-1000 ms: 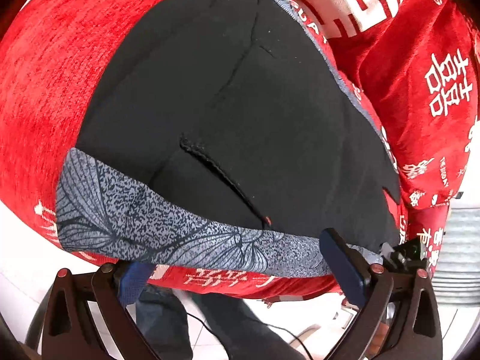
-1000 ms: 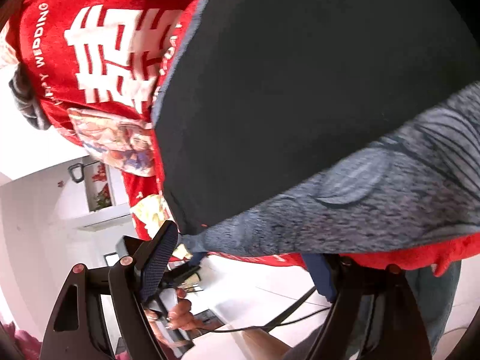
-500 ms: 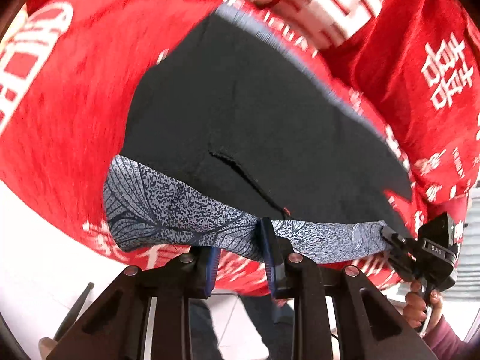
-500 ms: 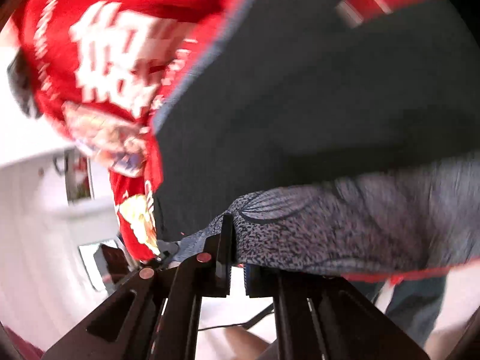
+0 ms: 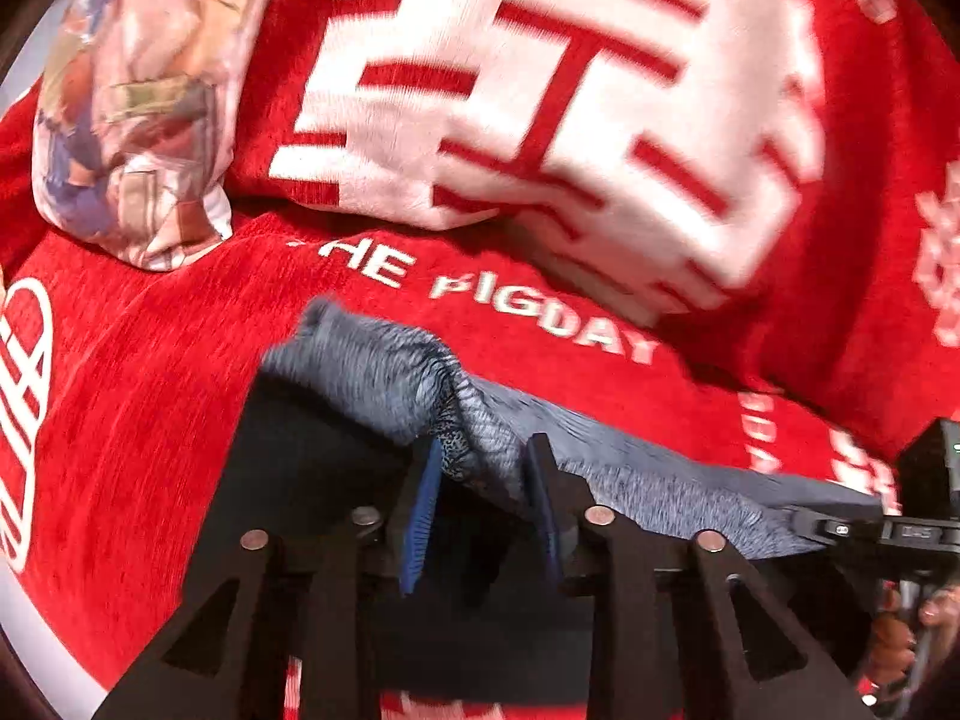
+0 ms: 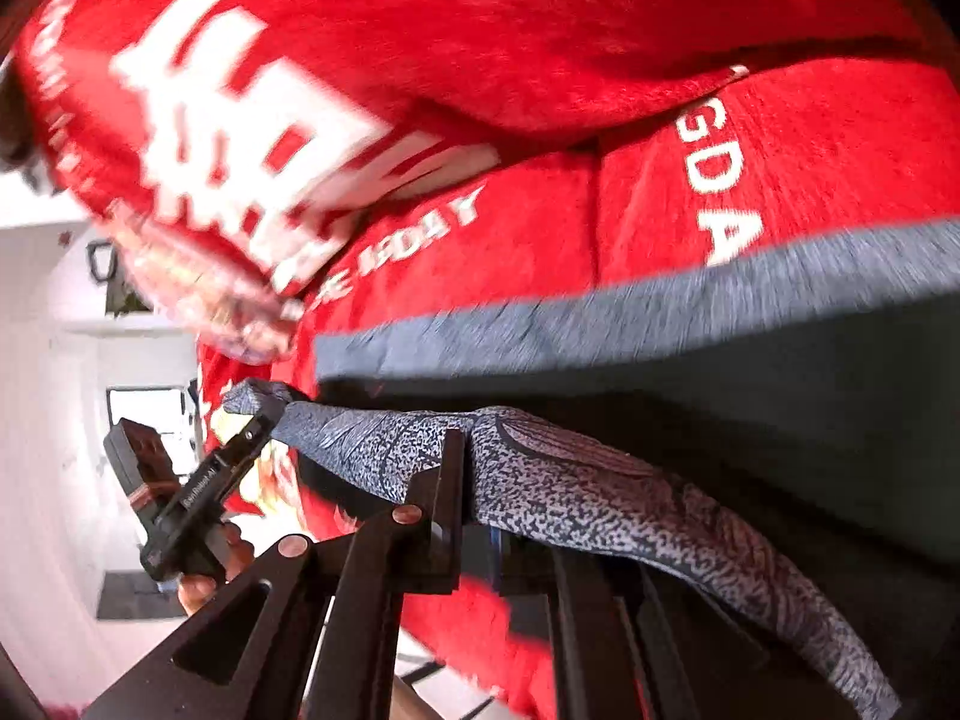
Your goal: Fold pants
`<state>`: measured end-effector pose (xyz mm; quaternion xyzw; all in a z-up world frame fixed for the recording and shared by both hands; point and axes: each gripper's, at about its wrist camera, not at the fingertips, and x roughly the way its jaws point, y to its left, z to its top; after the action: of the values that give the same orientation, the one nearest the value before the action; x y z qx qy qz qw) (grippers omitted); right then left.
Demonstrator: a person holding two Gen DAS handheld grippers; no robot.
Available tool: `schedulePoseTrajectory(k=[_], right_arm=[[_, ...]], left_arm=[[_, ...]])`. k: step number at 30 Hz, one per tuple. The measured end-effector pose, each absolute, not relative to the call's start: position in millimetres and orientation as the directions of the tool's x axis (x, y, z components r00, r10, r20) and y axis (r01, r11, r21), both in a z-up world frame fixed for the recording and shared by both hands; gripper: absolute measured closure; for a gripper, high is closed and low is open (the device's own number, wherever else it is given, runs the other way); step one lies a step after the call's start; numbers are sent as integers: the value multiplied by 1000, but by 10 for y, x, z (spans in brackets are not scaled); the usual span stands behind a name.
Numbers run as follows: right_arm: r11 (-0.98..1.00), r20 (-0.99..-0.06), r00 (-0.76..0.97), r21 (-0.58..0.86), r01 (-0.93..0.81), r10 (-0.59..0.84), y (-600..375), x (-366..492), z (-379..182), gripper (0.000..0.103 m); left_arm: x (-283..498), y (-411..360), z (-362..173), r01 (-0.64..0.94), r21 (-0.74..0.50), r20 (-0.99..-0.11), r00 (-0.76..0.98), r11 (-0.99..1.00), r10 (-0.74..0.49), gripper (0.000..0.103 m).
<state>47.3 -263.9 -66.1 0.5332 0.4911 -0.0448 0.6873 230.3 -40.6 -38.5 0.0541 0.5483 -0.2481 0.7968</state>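
Observation:
The black pants (image 5: pixel 312 480) with a grey patterned waistband (image 5: pixel 384 372) lie on a red bed cover (image 5: pixel 132 396). My left gripper (image 5: pixel 480 468) is shut on the waistband, bunched between its blue pads and lifted over the black cloth. My right gripper (image 6: pixel 474 480) is shut on the same waistband (image 6: pixel 588 492), further along. The grey band at the pants' far edge (image 6: pixel 600 312) lies just beyond. Each gripper shows in the other's view: the right one (image 5: pixel 840 531), the left one (image 6: pixel 240 450).
A red pillow with large white characters (image 5: pixel 540 108) and a pale printed cushion (image 5: pixel 132 120) lie past the pants. The cover carries white lettering (image 5: pixel 540 312). A white wall and shelf (image 6: pixel 120 312) stand off the bed's side.
Both grippers shut on the near waistband, then lifted it and carried it forward over the black cloth toward the far edge. The pillows now loom much closer.

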Motion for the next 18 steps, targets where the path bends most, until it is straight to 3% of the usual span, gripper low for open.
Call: schedulePoseTrajectory(k=[1, 3, 6, 8, 9, 10, 14, 18], right_arm=[[417, -732, 500, 678, 605, 464, -2683, 521, -788, 94], [398, -746, 467, 655, 642, 475, -2731, 584, -1055, 93], [341, -741, 481, 654, 676, 467, -2778, 583, -1258, 90], [315, -720, 508, 677, 665, 473, -2787, 543, -1200, 71], [324, -712, 520, 689, 648, 472, -2785, 535, -1115, 49], [340, -705, 533, 700, 628, 468, -2787, 513, -1003, 37], [414, -696, 567, 718, 559, 441, -2791, 195, -456, 36], [465, -751, 555, 658, 592, 356, -2865, -493, -158, 36]], left_arm=[[2349, -474, -474, 439, -148, -912, 286, 886, -294, 41], [2410, -499, -634, 392, -74, -928, 310, 917, -207, 27], [2466, -384, -674, 340, -45, -937, 311, 939, -158, 27], [2438, -269, -544, 328, -34, -935, 323, 944, -146, 27], [2390, -243, -467, 340, -14, -936, 327, 940, -132, 27], [2328, -240, -397, 360, 5, -937, 328, 933, -122, 27], [1881, -420, -156, 520, 36, -948, 288, 854, -135, 27], [1238, -876, -152, 660, -64, -973, 124, 748, -193, 27]])
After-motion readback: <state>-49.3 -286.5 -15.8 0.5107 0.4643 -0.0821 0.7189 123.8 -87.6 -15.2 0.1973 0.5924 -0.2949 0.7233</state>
